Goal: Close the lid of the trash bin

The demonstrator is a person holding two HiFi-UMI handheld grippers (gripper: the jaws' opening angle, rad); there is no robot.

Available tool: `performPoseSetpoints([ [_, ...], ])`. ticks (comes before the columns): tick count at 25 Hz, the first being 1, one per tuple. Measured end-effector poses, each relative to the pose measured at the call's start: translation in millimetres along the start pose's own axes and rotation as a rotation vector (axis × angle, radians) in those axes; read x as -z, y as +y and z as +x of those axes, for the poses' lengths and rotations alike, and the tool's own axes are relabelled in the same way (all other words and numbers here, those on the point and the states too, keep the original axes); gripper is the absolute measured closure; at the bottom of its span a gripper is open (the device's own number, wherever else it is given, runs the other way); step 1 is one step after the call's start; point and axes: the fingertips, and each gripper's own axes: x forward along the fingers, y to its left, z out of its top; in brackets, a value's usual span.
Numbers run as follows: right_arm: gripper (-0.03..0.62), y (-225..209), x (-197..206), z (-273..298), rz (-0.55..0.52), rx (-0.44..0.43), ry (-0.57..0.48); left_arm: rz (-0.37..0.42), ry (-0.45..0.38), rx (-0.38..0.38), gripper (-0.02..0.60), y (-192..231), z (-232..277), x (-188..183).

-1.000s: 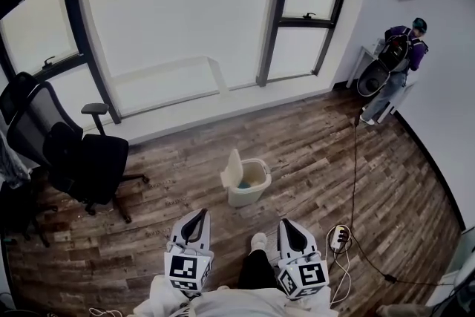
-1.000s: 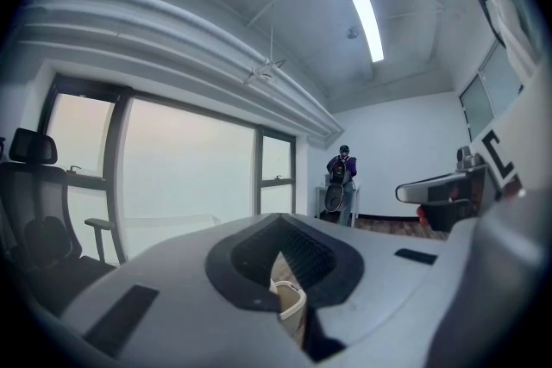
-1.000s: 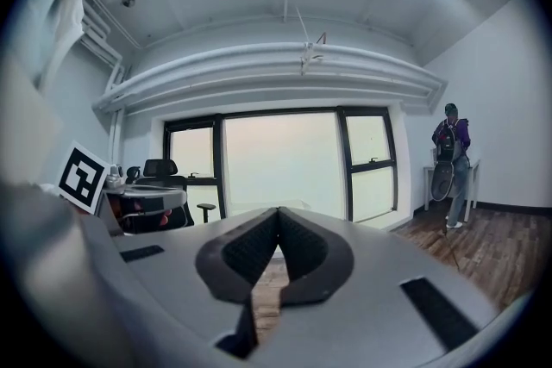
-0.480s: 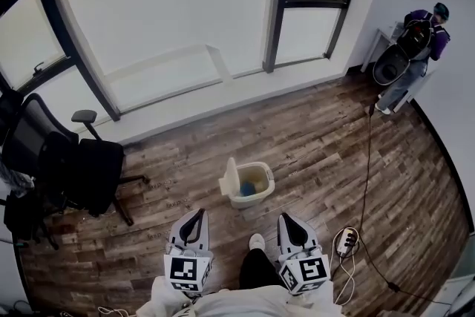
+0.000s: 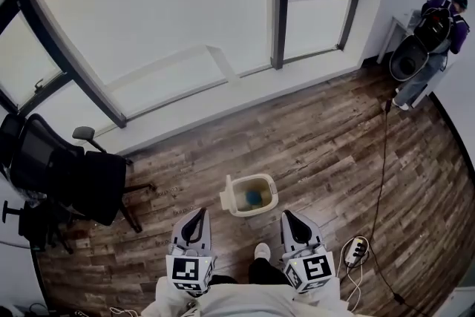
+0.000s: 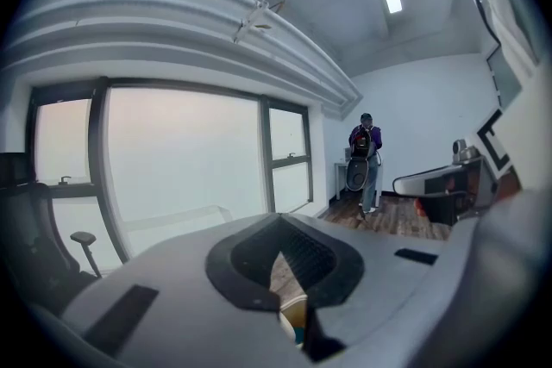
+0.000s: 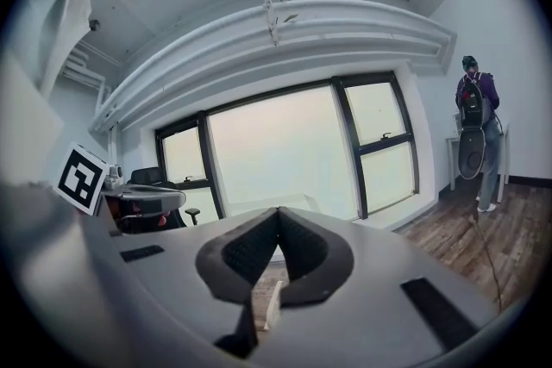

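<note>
We have walked up to the trash bin (image 5: 272, 194) over the last second: it was well ahead of us, and now it sits just beyond our shoe (image 5: 260, 252), between the two tongs and a little farther off. It rests on the wooden floor (image 5: 319, 145). Its lid (image 5: 227, 195) stands upright off the left rim, and something blue (image 5: 254, 197) lies inside.

The left tongs (image 5: 199, 213) and right tongs (image 5: 288, 214) are both closed tip to tip on nothing. We hold them low, one on either side of the bin, which we take to be a walking-up posture and not a reach. Closed jaws suit the job, since the lid looks like it needs a push and no grip. The left tongs is nearer the lid, so we judge it best placed to tip the lid rightward over the opening. The closing has not begun.
</note>
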Motion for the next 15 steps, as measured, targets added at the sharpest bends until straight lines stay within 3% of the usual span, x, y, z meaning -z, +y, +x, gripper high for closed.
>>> performPoseSetpoints([
  [7, 0.571, -28.0, 7.3, 36.8, 0.015, -0.030, 0.031, 0.021, 0.010, -0.045, 0.575, 14.1, 38.1, 7.7],
  [15, 0.571, -31.1, 23.9, 78.8, 0.007, -0.030, 0.085, 0.018, 0.037, -0.011, 0.575, 33.9, 75.6, 30.0],
])
